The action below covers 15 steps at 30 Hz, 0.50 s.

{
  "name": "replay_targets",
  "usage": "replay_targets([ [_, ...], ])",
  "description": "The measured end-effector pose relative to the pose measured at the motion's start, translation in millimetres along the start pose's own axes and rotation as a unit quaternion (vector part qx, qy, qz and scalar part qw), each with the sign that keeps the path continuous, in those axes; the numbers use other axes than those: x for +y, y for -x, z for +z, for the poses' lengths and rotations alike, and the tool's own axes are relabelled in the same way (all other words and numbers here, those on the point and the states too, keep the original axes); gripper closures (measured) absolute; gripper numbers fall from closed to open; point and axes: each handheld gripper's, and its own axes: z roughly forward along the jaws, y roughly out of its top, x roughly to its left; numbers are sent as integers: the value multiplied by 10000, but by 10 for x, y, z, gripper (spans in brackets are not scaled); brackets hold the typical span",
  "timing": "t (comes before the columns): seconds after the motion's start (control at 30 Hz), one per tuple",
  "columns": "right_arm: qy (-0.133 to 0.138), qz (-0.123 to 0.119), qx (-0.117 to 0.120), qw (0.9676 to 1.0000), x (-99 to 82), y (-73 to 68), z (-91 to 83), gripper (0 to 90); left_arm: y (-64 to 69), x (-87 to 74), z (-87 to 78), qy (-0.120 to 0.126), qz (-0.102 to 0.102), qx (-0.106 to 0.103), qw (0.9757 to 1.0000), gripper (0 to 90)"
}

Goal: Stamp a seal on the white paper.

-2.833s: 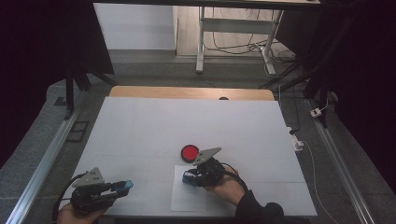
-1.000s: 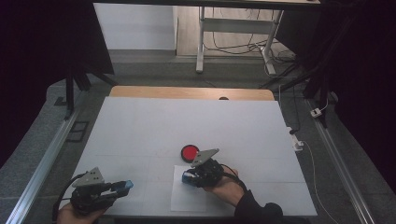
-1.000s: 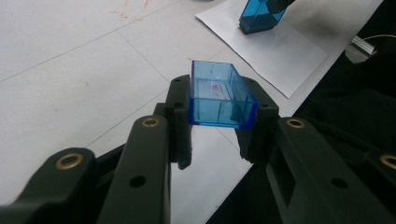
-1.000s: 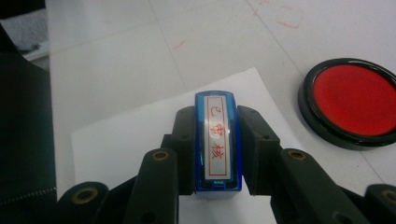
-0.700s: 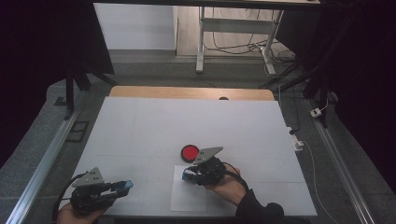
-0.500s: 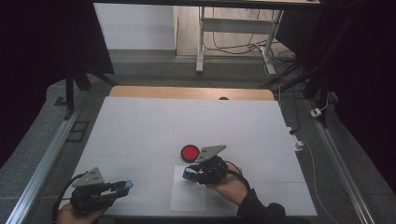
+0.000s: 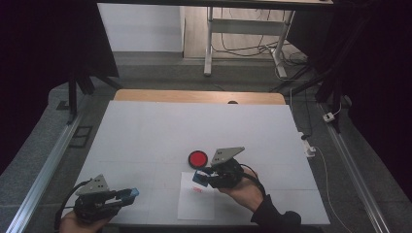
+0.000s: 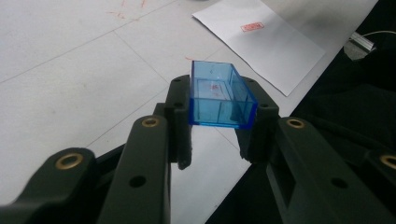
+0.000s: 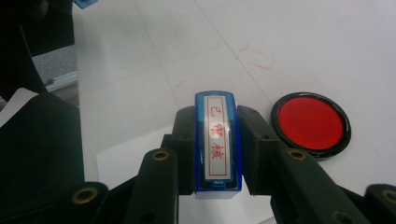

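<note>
A blue stamp [image 9: 217, 144] with a white label and red characters is clamped in my right gripper [image 9: 217, 121], shut on it. In the high view this right gripper [image 7: 201, 177] hovers over the top edge of a white paper sheet [image 7: 197, 206], which bears a small red imprint [image 7: 195, 190]. A round red ink pad [image 7: 197, 158] lies just beyond it, also seen as the ink pad [image 9: 310, 123] to the right of the jaws. My left gripper [image 7: 127, 194] rests at the table's near left, shut on a clear blue cap [image 8: 219, 95].
The white tabletop [image 7: 194, 126] stretches away to a wooden strip [image 7: 194, 96] at its far edge. Metal rails [image 7: 48, 165] run along both sides. A white cable and plug [image 7: 309, 145] lie at the right edge. The paper sheet [image 8: 275, 46] lies right of the left gripper.
My right gripper has lifted slightly off the paper with the stamp in it. The left gripper and its cap have stayed put.
</note>
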Motion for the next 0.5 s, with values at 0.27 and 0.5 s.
replay_targets([
  [0.27, 189, -63, 38, 9998, 64, -32, -100, 701, -6, -1, -4, 5, -5, -40, 10000, 685],
  [0.5, 316, -67, 65, 9995, 117, -62, -181, 702, -9, -1, -5, 9, -14, -46, 10000, 685],
])
